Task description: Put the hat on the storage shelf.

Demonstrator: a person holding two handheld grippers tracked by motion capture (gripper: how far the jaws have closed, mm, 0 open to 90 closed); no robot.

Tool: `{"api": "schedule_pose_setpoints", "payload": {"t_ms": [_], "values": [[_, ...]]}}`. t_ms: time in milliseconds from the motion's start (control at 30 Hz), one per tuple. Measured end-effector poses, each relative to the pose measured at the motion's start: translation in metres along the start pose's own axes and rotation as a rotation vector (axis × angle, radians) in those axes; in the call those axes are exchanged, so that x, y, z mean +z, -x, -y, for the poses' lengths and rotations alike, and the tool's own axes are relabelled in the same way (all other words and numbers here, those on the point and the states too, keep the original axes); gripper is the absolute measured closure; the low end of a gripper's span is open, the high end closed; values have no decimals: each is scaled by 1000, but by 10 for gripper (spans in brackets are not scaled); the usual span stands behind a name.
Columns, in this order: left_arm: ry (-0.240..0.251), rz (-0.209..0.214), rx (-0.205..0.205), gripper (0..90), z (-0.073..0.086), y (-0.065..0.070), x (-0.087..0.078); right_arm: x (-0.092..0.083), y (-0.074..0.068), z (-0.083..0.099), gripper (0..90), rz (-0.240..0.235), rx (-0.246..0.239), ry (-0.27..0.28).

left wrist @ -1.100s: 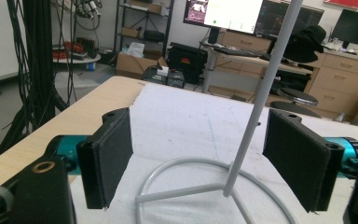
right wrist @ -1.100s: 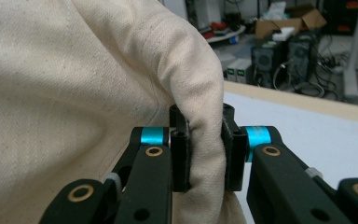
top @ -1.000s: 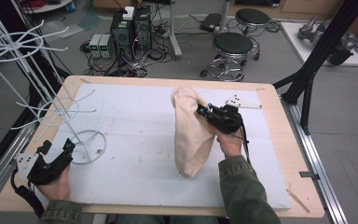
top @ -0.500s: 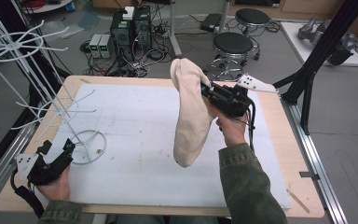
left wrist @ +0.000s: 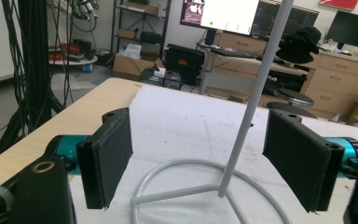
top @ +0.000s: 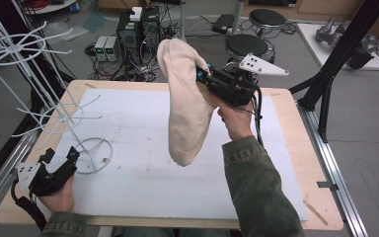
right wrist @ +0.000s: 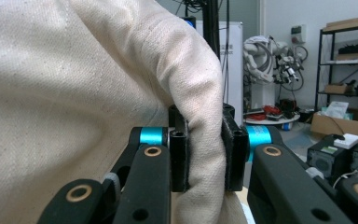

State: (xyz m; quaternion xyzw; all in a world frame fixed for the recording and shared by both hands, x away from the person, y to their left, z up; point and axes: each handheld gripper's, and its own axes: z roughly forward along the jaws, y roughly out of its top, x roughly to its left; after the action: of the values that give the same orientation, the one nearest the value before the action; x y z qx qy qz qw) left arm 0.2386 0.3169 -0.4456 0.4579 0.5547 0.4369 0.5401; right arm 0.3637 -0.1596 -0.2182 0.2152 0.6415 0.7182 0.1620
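Above the white mat [top: 138, 123], right of the wire rack [top: 34, 94], you are holding the cream cloth bag [top: 185, 103] clear of the surface, your right gripper [top: 208, 81] pinching a fold near its top. Beside the rack's ring base [top: 94, 155], your left gripper [top: 59, 160] is resting with jaws apart, straddling the pole. Hanging the bag on a rack arm is probably still waiting.

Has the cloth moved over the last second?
Yes. The cloth, pinched by the right gripper, rose off the table toward its far edge.
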Motion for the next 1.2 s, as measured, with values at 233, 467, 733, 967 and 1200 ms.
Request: {"api": "schedule_pose_setpoints", "payload": {"t_ms": [233,467,733,967,1200], "values": [[0,2,-1,238,0,0,0,13,-7,-13,769,-16,-15,5],[-3,8,-9,238,1,0,0,27,-18,-33,769,-38,-48,13],[-1,15,-8,238,0,1,0,41,-29,-49,767,-55,-66,4],[-3,16,-13,239,1,0,-1,60,-40,-56,766,-82,-84,-28],[-6,9,-32,240,1,-2,-1,96,-63,-71,766,-136,-121,-60]]}}
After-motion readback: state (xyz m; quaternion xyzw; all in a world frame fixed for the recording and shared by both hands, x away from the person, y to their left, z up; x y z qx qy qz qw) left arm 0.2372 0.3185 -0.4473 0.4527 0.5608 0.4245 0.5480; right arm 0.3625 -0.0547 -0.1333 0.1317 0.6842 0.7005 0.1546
